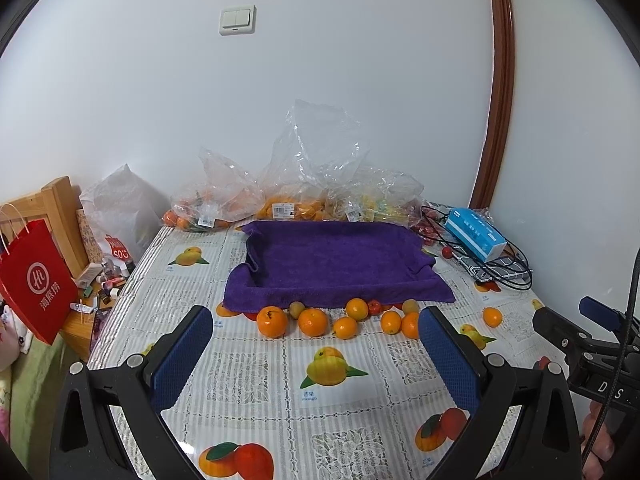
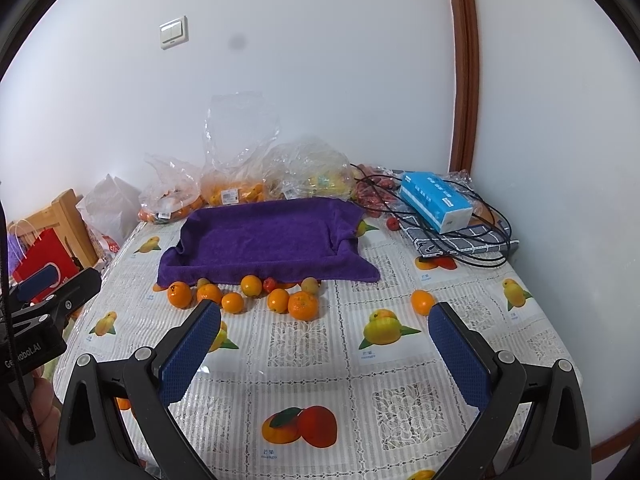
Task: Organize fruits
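The left gripper point(image 1: 316, 338) hung with its blue-padded jaws wide apart above a fruit-print tablecloth point(image 1: 256, 396). Beyond it, loose oranges point(image 1: 313, 322) lay scattered along the near edge of a purple towel point(image 1: 332, 264). Clear plastic bags of fruit point(image 1: 280, 200) stood against the white wall behind.

Purple towel point(image 1: 336, 256), orange fruits point(image 1: 312, 322), white fruit-print tablecloth point(image 1: 280, 400), blue tissue box point(image 1: 474, 234).

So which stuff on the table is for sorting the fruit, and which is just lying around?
For the job:
- loose oranges
- lone orange
- small red fruit
- purple towel tray
- left gripper, right gripper, both open

Just lying about:
- tissue box
- black cables
- red paper bag
- light switch
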Available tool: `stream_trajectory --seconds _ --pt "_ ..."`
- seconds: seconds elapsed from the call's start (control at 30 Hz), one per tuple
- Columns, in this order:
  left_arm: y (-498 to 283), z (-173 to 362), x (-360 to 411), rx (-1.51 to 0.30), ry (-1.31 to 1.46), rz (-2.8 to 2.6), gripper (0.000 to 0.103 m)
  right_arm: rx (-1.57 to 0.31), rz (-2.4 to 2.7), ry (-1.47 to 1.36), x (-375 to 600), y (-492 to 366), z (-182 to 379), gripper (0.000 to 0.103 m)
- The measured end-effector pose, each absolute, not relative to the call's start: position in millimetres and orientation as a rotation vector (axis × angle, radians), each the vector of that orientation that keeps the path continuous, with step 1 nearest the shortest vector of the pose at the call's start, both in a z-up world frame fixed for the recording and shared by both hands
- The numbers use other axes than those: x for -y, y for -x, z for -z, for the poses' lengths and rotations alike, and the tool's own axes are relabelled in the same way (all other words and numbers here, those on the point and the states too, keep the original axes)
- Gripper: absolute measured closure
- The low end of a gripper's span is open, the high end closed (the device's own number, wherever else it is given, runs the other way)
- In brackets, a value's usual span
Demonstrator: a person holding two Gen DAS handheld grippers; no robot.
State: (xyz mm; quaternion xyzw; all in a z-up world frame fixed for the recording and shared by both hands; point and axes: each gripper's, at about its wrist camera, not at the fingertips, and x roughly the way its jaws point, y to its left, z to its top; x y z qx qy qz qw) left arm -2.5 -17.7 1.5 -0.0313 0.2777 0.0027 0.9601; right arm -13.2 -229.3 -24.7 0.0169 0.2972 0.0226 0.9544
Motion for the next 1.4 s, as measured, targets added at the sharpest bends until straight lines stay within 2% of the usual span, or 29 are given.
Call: stream_trajectory --seconds 0.6,1.1,1.4 --pt "-39.5 54.5 -7.7 -0.681 0.108 -0.014 0.000 -0.682 -0.030 0.031 216.5 -31.7 58.8 0.000" --pt "-85.2 113.0 -32.0 -0.804 0.089 -0.088 0.000 -0.803 -0.075 0.016 212.0 -80.9 125.5 0.001" --pt "-105.9 135.3 -41.8 -0.844 0.130 -0.036 0.000 -0.866 -0.044 -0.056 228.4 -108.6 150.7 0.012"
